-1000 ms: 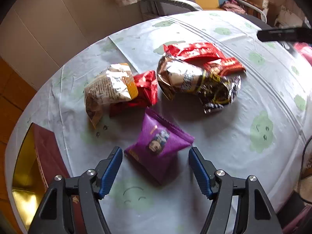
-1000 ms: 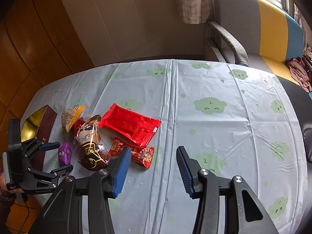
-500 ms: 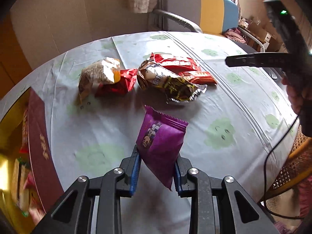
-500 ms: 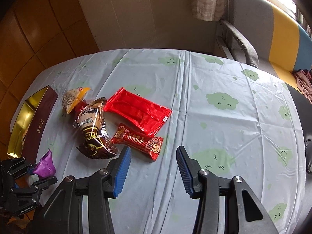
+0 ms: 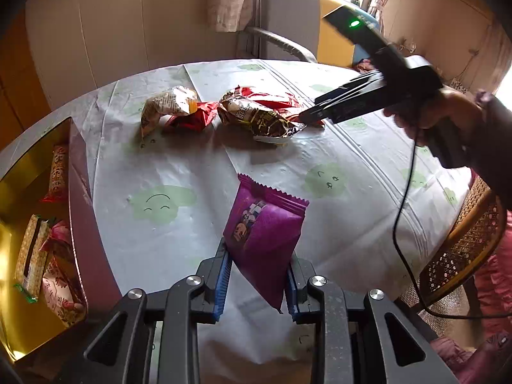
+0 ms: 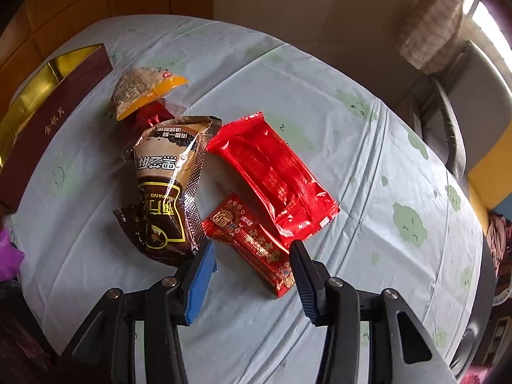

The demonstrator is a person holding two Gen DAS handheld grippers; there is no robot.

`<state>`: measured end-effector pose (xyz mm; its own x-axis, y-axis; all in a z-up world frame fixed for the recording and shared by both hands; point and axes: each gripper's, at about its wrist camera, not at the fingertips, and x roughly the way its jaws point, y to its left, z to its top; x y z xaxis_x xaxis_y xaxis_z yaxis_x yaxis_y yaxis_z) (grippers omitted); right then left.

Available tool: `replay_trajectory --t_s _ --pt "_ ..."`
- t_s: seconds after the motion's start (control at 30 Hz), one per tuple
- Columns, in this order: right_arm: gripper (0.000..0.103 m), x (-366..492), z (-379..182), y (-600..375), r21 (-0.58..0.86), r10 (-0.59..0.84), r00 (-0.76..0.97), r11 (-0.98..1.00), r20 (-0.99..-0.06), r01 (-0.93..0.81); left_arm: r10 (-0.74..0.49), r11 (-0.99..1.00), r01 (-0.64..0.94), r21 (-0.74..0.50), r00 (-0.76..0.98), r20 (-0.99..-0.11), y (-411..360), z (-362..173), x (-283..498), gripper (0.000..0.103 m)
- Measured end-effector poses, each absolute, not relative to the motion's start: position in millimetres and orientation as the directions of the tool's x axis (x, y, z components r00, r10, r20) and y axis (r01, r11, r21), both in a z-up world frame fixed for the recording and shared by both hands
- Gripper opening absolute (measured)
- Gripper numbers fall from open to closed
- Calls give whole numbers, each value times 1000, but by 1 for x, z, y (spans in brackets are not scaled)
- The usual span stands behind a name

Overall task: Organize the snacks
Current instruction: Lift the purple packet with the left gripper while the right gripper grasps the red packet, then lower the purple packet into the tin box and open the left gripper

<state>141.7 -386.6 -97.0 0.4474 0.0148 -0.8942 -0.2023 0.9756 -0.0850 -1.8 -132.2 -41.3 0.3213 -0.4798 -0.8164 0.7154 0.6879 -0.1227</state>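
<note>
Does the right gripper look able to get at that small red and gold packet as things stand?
Probably yes. The right gripper has its jaws open on either side of the red and gold packet, nothing lying over it. The brown bag sits close beside one jaw.

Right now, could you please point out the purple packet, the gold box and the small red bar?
purple packet (image 5: 265, 224), left wrist view, front face
gold box (image 5: 19, 172), left wrist view, inner wall
small red bar (image 6: 252, 240), right wrist view, middle

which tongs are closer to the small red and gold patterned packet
Right. The right tongs hang open just above the small red and gold packet, one on each side. The left tongs are far off near the box, shut on the purple packet.
</note>
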Motion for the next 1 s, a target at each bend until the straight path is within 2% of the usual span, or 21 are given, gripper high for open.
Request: replay_trajectory --t_s 0.07,0.1,0.13,0.17,0.3,0.53,0.73,1.0 --pt "49 146 -100 -387 -79 20 430 975 -903 -210 -496 687 713 -139 320 -808 -127 -37 -4 30" --pt "41 146 -100 -388 -73 22 425 975 -905 -208 -499 687 713 -142 320 -805 -124 -35 -4 30" --pt "26 146 -101 -388 -72 23 418 975 -908 -209 -502 689 710 -145 323 -802 -121 -33 -6 30" --pt "24 145 -103 -388 -67 26 406 975 -914 -214 -507 691 707 -152 324 -799 -117 -31 -6 30" --pt "22 123 -108 -382 -73 16 390 975 -920 -212 -524 706 684 -183 332 -784 -100 -24 -5 30" --pt "22 75 -115 -386 18 74 395 989 -916 -144 -552 765 585 -270 379 -743 -56 -4 15 30" --pt "22 69 -118 -391 39 90 410 991 -908 -131 -510 853 381 -356 466 -723 8 6 53 30" --pt "22 59 -120 -385 26 83 427 990 -901 -138 -395 912 109 -396 493 -775 77 -4 102 30"
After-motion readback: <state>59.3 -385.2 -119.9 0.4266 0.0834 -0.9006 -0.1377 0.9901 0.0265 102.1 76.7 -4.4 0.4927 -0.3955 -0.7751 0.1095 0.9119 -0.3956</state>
